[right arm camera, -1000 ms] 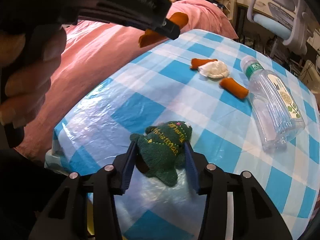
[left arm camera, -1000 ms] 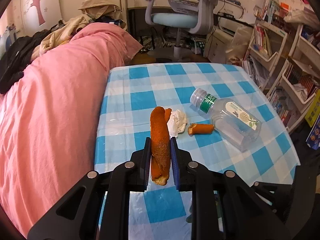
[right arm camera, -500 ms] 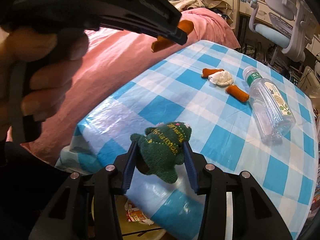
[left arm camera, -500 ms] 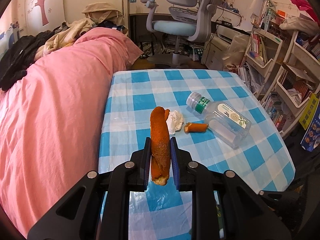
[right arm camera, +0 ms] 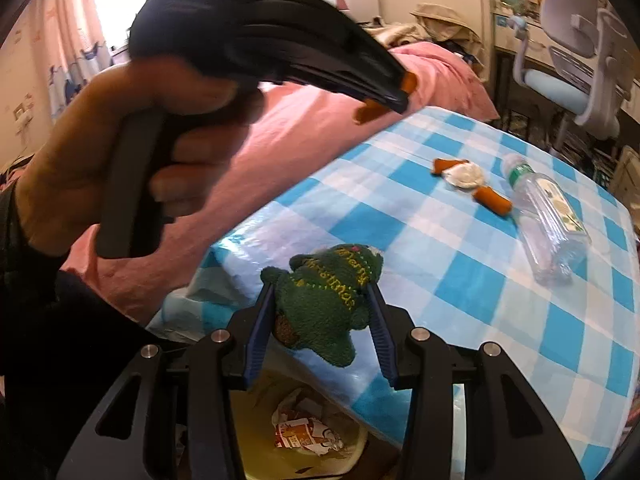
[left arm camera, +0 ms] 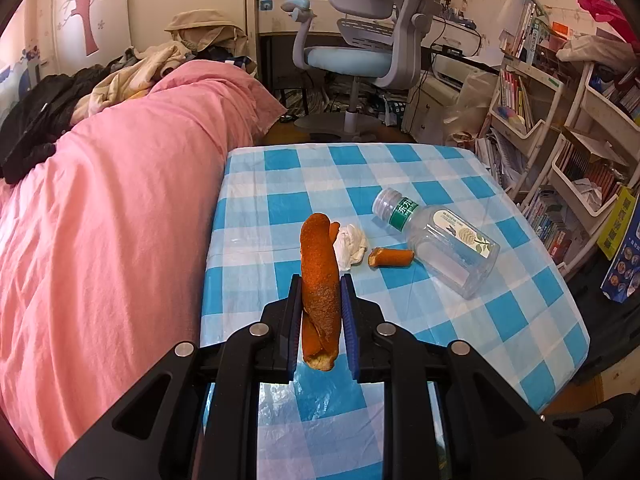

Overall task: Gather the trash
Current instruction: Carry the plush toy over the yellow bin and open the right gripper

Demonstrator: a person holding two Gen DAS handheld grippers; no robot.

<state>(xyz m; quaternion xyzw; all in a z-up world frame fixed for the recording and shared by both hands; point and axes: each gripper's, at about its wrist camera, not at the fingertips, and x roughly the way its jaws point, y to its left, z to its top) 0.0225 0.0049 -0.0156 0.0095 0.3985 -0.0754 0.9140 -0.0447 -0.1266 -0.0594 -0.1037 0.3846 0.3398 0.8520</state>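
My left gripper (left arm camera: 320, 300) is shut on a long orange peel (left arm camera: 319, 272), held above the near edge of the blue checked table (left arm camera: 500, 320). My right gripper (right arm camera: 324, 312) is shut on a green plush toy (right arm camera: 326, 300) with yellow stitching, held over the table's near corner. Below it a yellow bin (right arm camera: 356, 444) holds crumpled paper trash (right arm camera: 304, 432). On the table lie a white crumpled tissue (left arm camera: 350, 242), a short orange peel (left arm camera: 392, 257) and a clear plastic bottle (left arm camera: 444, 240) on its side. The left gripper shows in the right wrist view (right arm camera: 384, 100).
A bed with a pink cover (left arm camera: 112, 220) borders the table's left side. An office chair (left arm camera: 360, 40) stands beyond the far end. Shelves with books (left arm camera: 560, 140) line the right side.
Both grippers have pulled back toward the table's near edge with their objects. The bin under the right gripper has come into view.
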